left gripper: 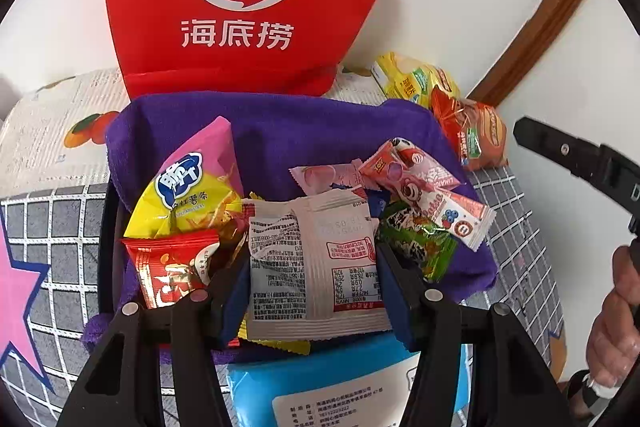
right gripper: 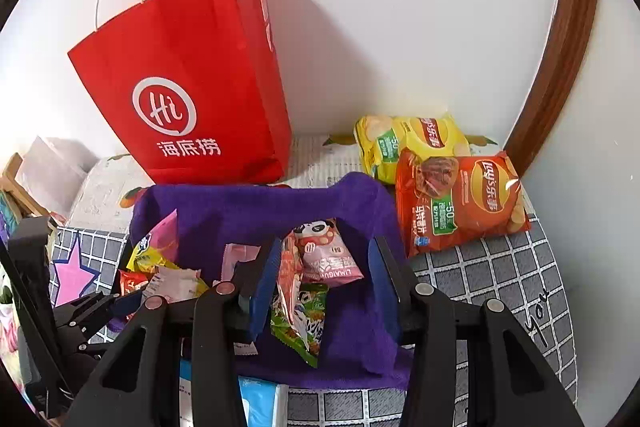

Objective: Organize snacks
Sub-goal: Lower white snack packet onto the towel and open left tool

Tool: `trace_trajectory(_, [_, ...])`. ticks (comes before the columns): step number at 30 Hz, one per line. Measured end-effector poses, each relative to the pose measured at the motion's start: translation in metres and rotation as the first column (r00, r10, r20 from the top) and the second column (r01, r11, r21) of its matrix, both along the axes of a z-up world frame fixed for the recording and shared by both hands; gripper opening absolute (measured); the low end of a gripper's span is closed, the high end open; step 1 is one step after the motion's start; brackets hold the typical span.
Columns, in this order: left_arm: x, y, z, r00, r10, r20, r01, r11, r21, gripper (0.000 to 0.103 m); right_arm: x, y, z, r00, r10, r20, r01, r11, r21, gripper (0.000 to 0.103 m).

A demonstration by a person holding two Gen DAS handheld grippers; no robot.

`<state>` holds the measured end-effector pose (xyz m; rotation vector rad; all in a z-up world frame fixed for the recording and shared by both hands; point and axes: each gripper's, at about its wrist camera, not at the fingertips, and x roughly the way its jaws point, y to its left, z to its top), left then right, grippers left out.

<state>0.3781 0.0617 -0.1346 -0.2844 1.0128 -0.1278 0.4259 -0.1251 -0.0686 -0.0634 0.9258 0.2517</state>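
The left gripper (left gripper: 314,267) clamps a white crinkled snack sachet with red print (left gripper: 316,259) over the purple towel-lined basket (left gripper: 280,131); the right gripper (right gripper: 320,279) stands wide around a pink panda-printed packet (right gripper: 326,255) inside it, the red paper carrier bag (right gripper: 188,79) behind

We see: red paper bag (right gripper: 192,83) with white logo | purple cloth (left gripper: 304,131) | white packet (left gripper: 316,259) with red and black print | yellow-pink bag (left gripper: 192,187) | red-orange chip bag (right gripper: 460,199) | yellow chip bag (right gripper: 404,139) | grey mat (right gripper: 492,267) with white grid, pink star (right gripper: 74,273)
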Motion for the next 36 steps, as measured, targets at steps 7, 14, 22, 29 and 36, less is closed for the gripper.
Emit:
trace_trajectory(7, [0.002, 0.002, 0.002, 1.000, 0.006, -0.012, -0.006, 1.000, -0.014, 0.057, -0.002, 0.004, 0.000, 1.000, 0.005, 0.002, -0.005, 1.000, -0.005, 0.047])
trace_trajectory(14, [-0.002, 0.009, 0.009, 1.000, 0.019, 0.004, -0.019, 0.999, -0.025, 0.063, -0.006, 0.013, -0.001, 1.000, 0.015, 0.017, -0.014, 0.999, -0.046, 0.050])
trace_trajectory(22, [-0.014, 0.009, 0.034, 0.997, 0.014, 0.078, -0.016, 1.000, 0.026, 0.064, -0.013, 0.022, 0.003, 0.999, 0.035, 0.033, -0.033, 0.997, -0.064, 0.051])
trace_trajectory(29, [-0.025, 0.009, 0.056, 0.992, -0.015, 0.128, 0.010, 0.999, 0.046, 0.065, -0.028, 0.024, 0.020, 0.996, 0.021, 0.086, -0.014, 0.997, -0.079, 0.058])
trace_trajectory(36, [-0.055, 0.003, 0.091, 0.977, -0.053, 0.209, 0.035, 0.995, 0.090, 0.069, -0.070, 0.000, 0.045, 0.991, -0.045, 0.129, 0.044, 0.999, 0.011, 0.072])
